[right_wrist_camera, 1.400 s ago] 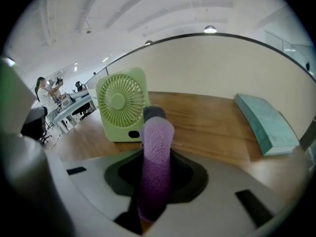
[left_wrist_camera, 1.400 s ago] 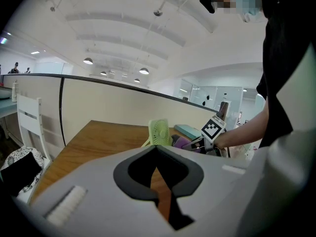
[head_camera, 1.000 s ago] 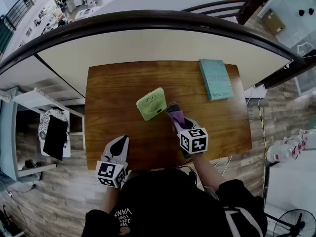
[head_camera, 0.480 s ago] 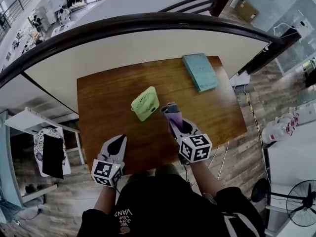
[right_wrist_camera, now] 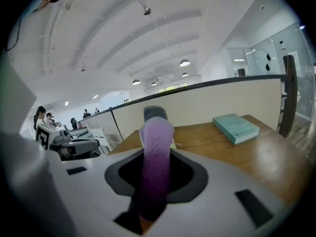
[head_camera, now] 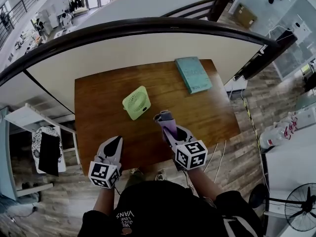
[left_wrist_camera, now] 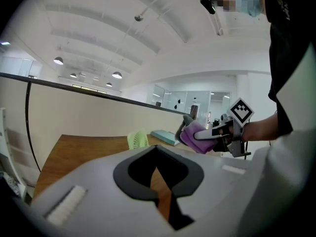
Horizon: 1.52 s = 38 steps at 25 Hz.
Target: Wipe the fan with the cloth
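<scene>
The right hand-held gripper [head_camera: 164, 118] clamps the purple cloth [head_camera: 170, 127] near the green fan [head_camera: 137, 102], which sits on the worktop [head_camera: 98, 107] at its 10 o'clock. The left hand-held gripper [head_camera: 113, 146], jaws together and empty, hovers at the near edge. A good wipe likely needs light pressure, so the small fan does not slide or tip.

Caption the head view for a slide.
Right gripper holds a purple cloth near the green fan on the table.
</scene>
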Motion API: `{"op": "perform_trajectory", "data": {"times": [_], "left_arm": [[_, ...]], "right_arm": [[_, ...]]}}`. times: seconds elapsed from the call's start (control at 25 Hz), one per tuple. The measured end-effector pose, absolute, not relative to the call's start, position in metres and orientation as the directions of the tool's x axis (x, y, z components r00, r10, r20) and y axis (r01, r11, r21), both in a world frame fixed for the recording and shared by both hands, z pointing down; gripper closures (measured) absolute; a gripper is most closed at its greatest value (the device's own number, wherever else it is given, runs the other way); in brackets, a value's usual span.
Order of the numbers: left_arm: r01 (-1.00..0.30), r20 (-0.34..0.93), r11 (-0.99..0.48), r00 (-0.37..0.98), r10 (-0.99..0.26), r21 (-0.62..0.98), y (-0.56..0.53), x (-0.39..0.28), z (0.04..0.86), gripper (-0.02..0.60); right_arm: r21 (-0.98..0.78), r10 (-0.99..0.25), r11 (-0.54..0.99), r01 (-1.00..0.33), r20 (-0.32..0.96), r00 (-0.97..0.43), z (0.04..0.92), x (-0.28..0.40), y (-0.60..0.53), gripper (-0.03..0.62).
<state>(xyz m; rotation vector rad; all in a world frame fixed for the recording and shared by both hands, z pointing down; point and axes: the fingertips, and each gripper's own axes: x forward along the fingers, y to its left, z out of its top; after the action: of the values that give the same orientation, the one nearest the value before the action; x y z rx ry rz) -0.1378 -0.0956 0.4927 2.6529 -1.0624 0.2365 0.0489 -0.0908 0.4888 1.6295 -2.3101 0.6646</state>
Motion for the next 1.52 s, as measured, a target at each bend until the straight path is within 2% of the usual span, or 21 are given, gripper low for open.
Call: {"op": "perform_trajectory", "data": {"times": [0.68, 1.52], "left_arm": [[-0.755, 0.225, -0.631, 0.655, -0.721, 0.177, -0.001, -0.100, 0.475, 0.571], [-0.743, 0.254, -0.650, 0.667, -0.701, 0.159, 0.046, -0.067, 0.486, 0.571]], "right_arm": [[-0.256, -0.803, 0.379, -0.890, 0.386, -0.453, 0.472, 0.079, 0.005, 0.494], [-0.186, -0.790, 0.392, -0.901, 0.434, -0.433, 0.490, 0.103, 0.046, 0.494]]}}
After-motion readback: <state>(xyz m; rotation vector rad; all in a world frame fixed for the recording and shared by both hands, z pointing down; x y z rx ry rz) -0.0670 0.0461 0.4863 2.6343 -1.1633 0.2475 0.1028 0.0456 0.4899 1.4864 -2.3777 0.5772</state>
